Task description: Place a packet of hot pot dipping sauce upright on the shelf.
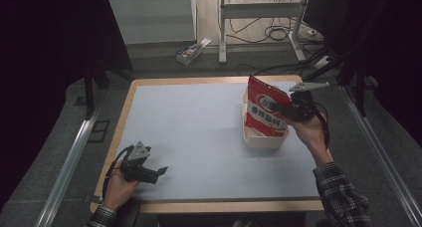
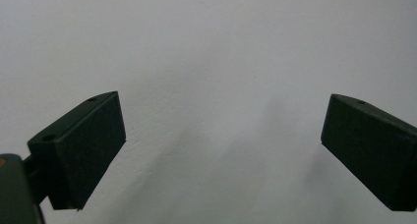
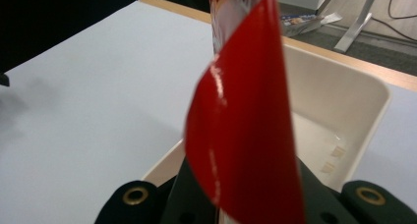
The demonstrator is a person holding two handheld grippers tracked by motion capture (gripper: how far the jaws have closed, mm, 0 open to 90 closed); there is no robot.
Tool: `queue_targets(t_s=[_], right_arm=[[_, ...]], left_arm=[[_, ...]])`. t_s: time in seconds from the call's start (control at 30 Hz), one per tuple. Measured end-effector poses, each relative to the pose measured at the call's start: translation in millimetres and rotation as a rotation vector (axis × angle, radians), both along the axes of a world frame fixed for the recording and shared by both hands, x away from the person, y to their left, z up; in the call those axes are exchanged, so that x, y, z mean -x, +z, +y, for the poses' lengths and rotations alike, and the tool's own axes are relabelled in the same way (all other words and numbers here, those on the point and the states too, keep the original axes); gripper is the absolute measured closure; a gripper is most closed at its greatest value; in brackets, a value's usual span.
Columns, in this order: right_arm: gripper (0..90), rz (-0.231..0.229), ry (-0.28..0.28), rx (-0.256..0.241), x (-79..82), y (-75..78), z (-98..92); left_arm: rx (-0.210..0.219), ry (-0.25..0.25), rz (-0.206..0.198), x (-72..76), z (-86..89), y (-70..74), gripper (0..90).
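Snack bag (image 1: pixel 265 110), red with white lettering, is clamped edge-on between the jaws of the right gripper (image 1: pixel 293 107); in the right gripper view the bag (image 3: pixel 246 130) rises upright from between the 2 closed jaws. The bag's lower edge sits at or inside the white tray (image 1: pixel 263 140); whether it touches the tray floor cannot be told from the high view.

Positions relative to the tray:
1. The right gripper is just beside the tray, on its right side, with the person's hand behind it.
2. The tray interior (image 3: pixel 339 111) visible past the bag holds no other item.
3. The left gripper (image 1: pixel 160 171) is well apart from the tray, toward the near left corner of the desk (image 1: pixel 199 127). Its jaws stand wide apart with nothing between them, over bare desk surface (image 2: pixel 221 62).

Status, as a judgement: the bag is grasped and positioned at the tray, so the transfer appears to be in its final stage. Remaining: settle the bag into the tray, part the right jaws, and withdraw.
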State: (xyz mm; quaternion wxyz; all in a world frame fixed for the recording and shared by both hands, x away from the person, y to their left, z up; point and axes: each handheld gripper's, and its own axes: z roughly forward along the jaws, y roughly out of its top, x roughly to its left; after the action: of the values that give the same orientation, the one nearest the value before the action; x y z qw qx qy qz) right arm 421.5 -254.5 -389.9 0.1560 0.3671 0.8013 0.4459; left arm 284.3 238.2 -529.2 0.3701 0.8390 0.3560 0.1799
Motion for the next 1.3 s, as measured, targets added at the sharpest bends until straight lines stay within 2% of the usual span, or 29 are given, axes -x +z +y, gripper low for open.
queue_targets(t_s=[0.2,0.3,0.47,0.7,0.93,1.2,1.3], right_arm=[[87.6,-0.038,-0.036,0.067,-0.9,-3.2,-5.0],[86.5,-0.043,-0.057,0.102,-2.9,-6.2,-7.2],[80.9,-0.038,-0.065,0.103,-4.7,-8.0,-8.1],[56.5,-0.061,-0.066,0.095,-0.6,1.2,-4.5],[33.8,-0.047,-0.078,0.081,1.0,3.9,-7.1],[16.8,-0.071,-0.065,0.070,4.8,0.1,-10.8],[13.6,-0.058,-0.058,0.054,6.7,-1.3,-12.9]], left_arm=[[-0.005,-0.002,0.002,-0.2,-0.4,-0.3,3.2],[-0.008,-0.001,0.002,-0.2,-0.6,-0.5,3.2],[-0.009,0.002,0.003,-0.4,-0.3,-0.7,3.3],[-0.013,0.000,0.003,-0.3,-0.6,-0.8,3.4],[-0.013,0.000,0.002,-0.1,-0.7,-0.8,3.4],[-0.006,0.000,0.000,0.1,-0.2,-0.3,3.3],[-0.004,-0.001,-0.001,0.2,-0.3,-0.2,3.3]])
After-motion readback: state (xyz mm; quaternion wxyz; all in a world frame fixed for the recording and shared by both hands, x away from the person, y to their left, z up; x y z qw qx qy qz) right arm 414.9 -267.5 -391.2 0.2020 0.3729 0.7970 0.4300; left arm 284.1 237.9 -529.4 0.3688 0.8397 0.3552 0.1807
